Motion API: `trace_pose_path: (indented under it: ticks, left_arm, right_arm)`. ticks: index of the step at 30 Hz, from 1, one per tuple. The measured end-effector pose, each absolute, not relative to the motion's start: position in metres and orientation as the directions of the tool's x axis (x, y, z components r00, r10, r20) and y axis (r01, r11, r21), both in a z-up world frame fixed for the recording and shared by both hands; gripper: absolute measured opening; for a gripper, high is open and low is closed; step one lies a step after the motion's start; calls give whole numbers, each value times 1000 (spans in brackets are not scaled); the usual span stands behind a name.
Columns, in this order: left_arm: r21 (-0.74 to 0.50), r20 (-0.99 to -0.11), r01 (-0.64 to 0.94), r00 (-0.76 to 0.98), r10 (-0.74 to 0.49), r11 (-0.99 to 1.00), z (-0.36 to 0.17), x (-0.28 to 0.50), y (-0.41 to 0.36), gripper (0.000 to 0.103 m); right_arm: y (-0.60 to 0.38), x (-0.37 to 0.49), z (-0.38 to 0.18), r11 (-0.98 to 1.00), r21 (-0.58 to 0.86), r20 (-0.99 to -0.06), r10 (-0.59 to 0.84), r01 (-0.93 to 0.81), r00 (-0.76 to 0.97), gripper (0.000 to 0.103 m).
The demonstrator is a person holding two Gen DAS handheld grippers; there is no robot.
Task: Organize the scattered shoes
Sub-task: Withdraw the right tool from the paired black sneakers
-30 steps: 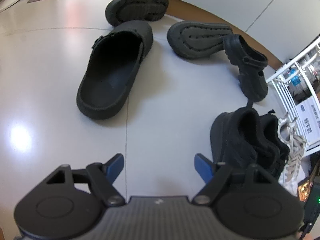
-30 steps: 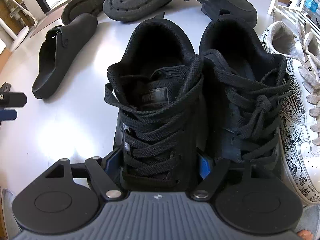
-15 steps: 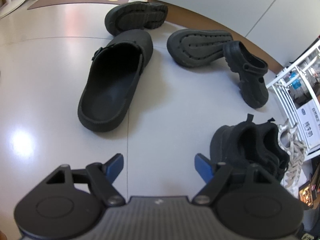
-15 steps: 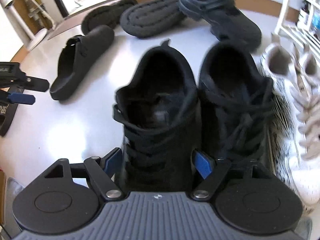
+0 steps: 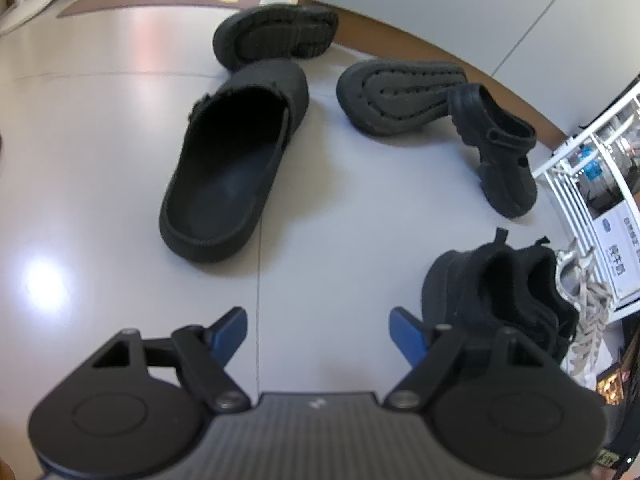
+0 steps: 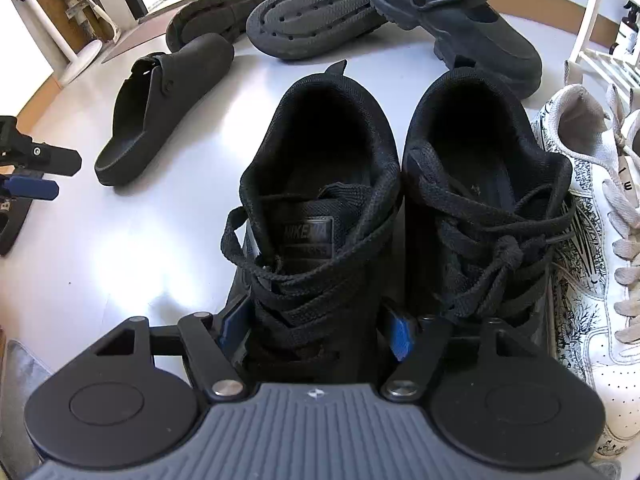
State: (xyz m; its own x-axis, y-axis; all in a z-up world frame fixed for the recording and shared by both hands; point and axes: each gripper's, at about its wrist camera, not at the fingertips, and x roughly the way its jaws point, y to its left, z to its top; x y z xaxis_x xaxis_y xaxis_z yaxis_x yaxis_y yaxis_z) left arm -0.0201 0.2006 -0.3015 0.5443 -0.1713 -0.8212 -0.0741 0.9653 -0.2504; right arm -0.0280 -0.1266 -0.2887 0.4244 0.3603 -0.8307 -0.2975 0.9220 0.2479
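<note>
Partly sorted: black sneakers [image 6: 400,184] paired side by side beside white sneakers [image 6: 592,208] near the rack [image 5: 580,184]. Right claw [image 6: 316,328] straddling, maybe gripping, the left sneaker's toe; cannot tell. Left claw [image 5: 318,330] apart, empty. Left scattered: clogs [image 5: 440,108] and slides [image 5: 236,160], some sole-up.

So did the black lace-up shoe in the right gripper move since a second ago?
Cannot tell. The black lace-up shoe looks just as close beside its twin in the right wrist view as before; only the camera seems to have shifted.
</note>
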Motion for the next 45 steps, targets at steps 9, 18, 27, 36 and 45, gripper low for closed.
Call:
trace_pose_path:
  ticks: [9, 18, 27, 36, 45]
  left_arm:
    - [-262, -808, -67, 561, -181, 963, -294, -14, 198, 80]
    - [-259, -801, -72, 574, -173, 963, -290, -14, 193, 80]
    - [-231, -792, -113, 599, -119, 966, -282, -20, 205, 82]
    - [-238, -786, -142, 609, -105, 961, -281, -15, 211, 82]
    - [-224, -771, -125, 629, -97, 966, -278, -11, 207, 82]
  right_arm:
    - [-144, -27, -277, 893, 282, -806, 419, -350, 419, 75]
    - [-179, -52, -254, 843, 321, -756, 503, -432, 419, 75]
    - [-218, -42, -232, 845, 330, -709, 516, -421, 481, 77]
    - [-256, -32, -228, 885, 351, -686, 465, -305, 560, 84]
    - [-273, -24, -224, 894, 356, -680, 447, -270, 582, 85]
